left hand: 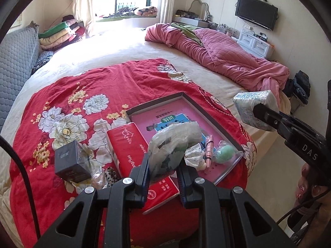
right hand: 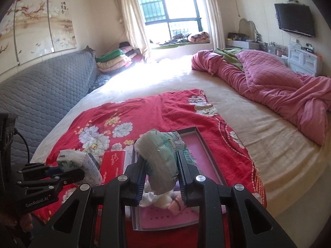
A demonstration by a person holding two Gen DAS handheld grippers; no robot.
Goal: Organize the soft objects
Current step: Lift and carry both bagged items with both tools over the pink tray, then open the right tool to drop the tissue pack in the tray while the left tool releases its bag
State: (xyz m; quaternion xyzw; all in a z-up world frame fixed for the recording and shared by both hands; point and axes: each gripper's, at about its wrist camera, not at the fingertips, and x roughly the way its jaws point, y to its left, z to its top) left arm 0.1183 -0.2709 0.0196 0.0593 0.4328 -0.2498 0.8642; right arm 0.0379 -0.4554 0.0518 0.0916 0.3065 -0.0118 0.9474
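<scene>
Holding a soft tissue pack (left hand: 173, 144) in clear, crinkled wrap with pale green print, the left tool (left hand: 163, 173) has its jaws narrowly parted and pressed on the pack's sides. The right tool (right hand: 159, 177) — set just as narrow — pinches a second pack (right hand: 160, 155), whitish-green and squashed. Both packs hang above the red floral blanket (left hand: 128, 78) on the bed, over the shallow box (left hand: 186, 97) with the pink base.

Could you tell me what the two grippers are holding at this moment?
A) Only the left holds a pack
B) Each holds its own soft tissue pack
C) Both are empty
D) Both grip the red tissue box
B: the left gripper pinches one tissue pack, and the right gripper pinches another tissue pack.
</scene>
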